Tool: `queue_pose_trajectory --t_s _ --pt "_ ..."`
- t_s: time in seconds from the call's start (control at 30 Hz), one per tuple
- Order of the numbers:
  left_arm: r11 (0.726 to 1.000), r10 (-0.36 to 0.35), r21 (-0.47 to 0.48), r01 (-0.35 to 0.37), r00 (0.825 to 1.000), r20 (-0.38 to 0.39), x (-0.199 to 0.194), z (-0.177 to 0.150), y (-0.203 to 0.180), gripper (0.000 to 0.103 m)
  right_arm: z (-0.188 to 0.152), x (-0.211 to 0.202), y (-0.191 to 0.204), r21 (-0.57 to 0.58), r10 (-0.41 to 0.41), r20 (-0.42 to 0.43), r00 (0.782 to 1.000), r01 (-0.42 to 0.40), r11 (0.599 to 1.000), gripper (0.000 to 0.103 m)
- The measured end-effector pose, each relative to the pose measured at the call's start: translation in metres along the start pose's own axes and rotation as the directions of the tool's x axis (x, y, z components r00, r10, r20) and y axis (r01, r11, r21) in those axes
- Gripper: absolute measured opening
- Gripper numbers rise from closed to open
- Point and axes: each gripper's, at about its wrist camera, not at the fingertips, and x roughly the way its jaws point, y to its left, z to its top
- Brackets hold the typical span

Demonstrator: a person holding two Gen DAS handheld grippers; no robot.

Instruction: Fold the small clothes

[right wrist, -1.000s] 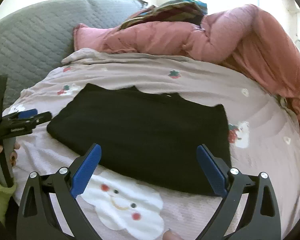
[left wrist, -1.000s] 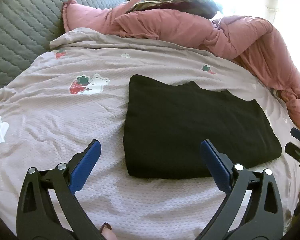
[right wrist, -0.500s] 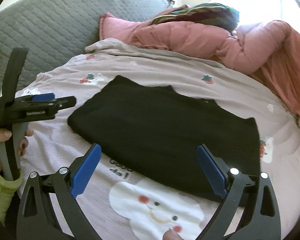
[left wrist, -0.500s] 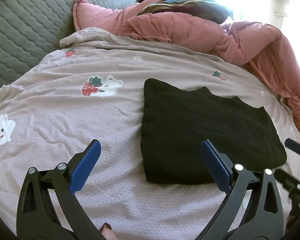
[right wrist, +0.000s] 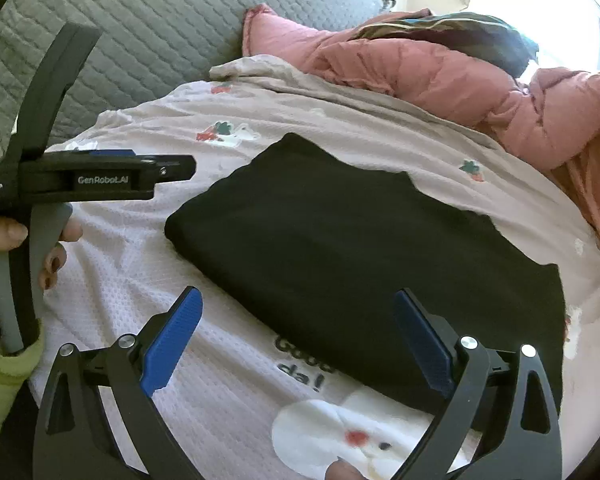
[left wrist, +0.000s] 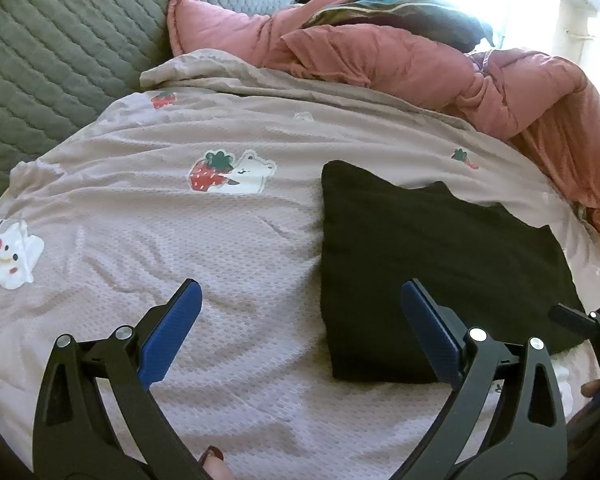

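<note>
A black garment (left wrist: 428, 264) lies folded flat in a rectangle on the pale printed bedsheet (left wrist: 220, 240). My left gripper (left wrist: 300, 292) hovers open over the sheet by the garment's near left corner, holding nothing. In the right wrist view the same black garment (right wrist: 360, 252) spreads across the middle, and my right gripper (right wrist: 298, 300) is open above its near edge, empty. The left gripper (right wrist: 100, 178) shows side-on at the left there, held by a hand (right wrist: 4, 248) in a green sleeve. The right gripper's tip (left wrist: 584, 320) peeks in at the left wrist view's right edge.
A bunched pink duvet (left wrist: 440, 64) with a dark striped cloth (left wrist: 400, 12) on top lies along the far side and right. A grey quilted cover (left wrist: 60, 40) rises at the back left. The sheet carries strawberry-bear (left wrist: 230, 172) and cloud (right wrist: 340, 436) prints.
Both grippers have drawn back and to the left from the garment, which now sits further right in both views. The left gripper looms larger in the right wrist view. The garment has not moved.
</note>
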Motion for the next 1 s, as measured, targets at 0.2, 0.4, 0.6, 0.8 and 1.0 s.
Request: queue_pose_trajectory --t_s 0.2,0.4,0.6,0.8,1.0 --pt "1.0 0.013 -0.008 -0.013 1.0 -0.005 0.005 0.002 0.004 0.093 0.003 0.02 0.012 -0.032 -0.005 -0.021 1.0 0.005 0.999 0.096" --pt "0.999 0.032 -0.041 -0.032 0.999 -0.011 0.011 0.008 0.016 0.093 0.006 0.031 0.021 -0.069 -0.025 -0.024 0.999 0.023 0.997 0.096" --pt "0.996 0.031 -0.084 -0.033 0.999 -0.023 0.015 0.01 0.028 0.093 0.003 0.039 0.028 -0.112 -0.056 -0.032 0.998 0.052 0.992 0.096" --pt "0.994 0.036 -0.106 -0.04 0.999 -0.038 0.019 0.008 0.033 0.093 0.0 0.046 0.035 -0.145 -0.062 -0.052 0.997 0.054 0.988 0.096" --pt "0.991 0.029 -0.133 -0.034 0.999 -0.039 0.02 0.009 0.041 0.093 0.009 0.053 0.049 -0.19 -0.054 -0.032 0.998 0.047 0.981 0.096"
